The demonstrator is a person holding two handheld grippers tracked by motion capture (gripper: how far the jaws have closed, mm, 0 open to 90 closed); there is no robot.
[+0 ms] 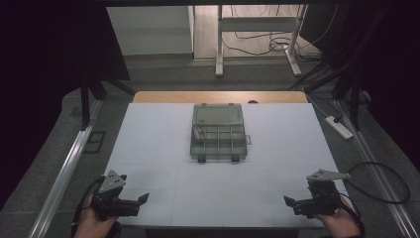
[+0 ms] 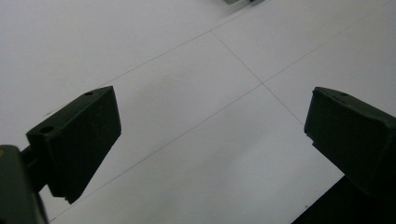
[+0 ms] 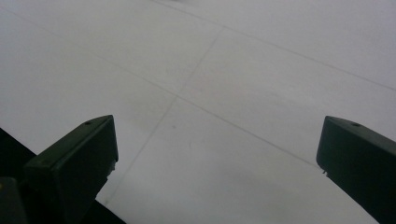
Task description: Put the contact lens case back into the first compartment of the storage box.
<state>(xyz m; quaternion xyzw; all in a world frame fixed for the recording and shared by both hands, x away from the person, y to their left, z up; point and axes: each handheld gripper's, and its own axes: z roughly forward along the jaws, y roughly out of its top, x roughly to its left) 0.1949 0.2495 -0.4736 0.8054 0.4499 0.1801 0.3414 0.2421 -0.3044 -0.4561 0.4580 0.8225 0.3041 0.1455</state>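
A clear plastic compartment box (image 1: 218,132) lies shut on the white table top (image 1: 148,148), toward the far middle, with two latches on its near edge. My left gripper (image 1: 142,200) rests at the near left corner of the table, held by a hand, jaws pointing right. My right gripper (image 1: 289,202) sits at the near right corner, jaws pointing left. In the left gripper view the gripper (image 2: 212,126) stands open over bare table. In the right gripper view the gripper (image 3: 217,154) is open too, nothing between the jaws.
A wooden strip (image 1: 220,96) borders the table's far edge. A white power strip (image 1: 339,126) lies on the floor at the right, with cables around it. A metal rail (image 1: 64,168) runs along the left side. Desk legs (image 1: 218,44) stand beyond.
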